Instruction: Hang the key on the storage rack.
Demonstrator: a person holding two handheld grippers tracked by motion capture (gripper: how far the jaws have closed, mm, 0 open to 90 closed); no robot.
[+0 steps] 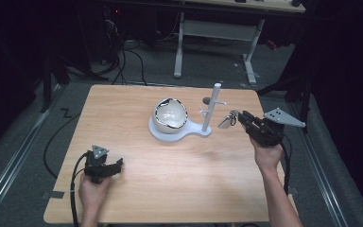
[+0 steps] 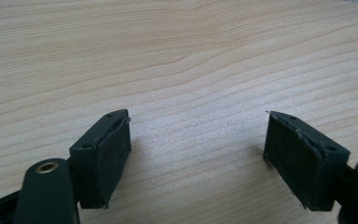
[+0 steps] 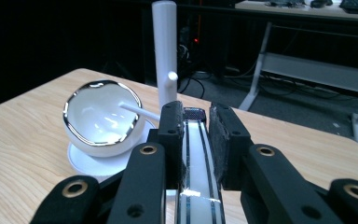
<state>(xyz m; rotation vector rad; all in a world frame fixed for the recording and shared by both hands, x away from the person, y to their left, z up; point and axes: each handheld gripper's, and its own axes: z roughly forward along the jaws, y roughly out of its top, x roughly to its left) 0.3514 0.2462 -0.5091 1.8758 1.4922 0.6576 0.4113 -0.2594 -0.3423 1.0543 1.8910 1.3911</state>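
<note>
A white stand with an upright post and short side pegs stands mid-table. On its round base rests a white bowl with a shiny rim, tipped to one side. My right gripper hovers just right of the post, shut on a glossy white strap with two dark lines. In the right gripper view the strap runs between the jaws of the right gripper, with the post and bowl close ahead. My left gripper rests open at the table's front left, its jaws wide over bare wood.
A small dark object lies on the table behind the post. The wooden table ends close to the right hand's side. Cables and a white desk frame are on the floor beyond the far edge.
</note>
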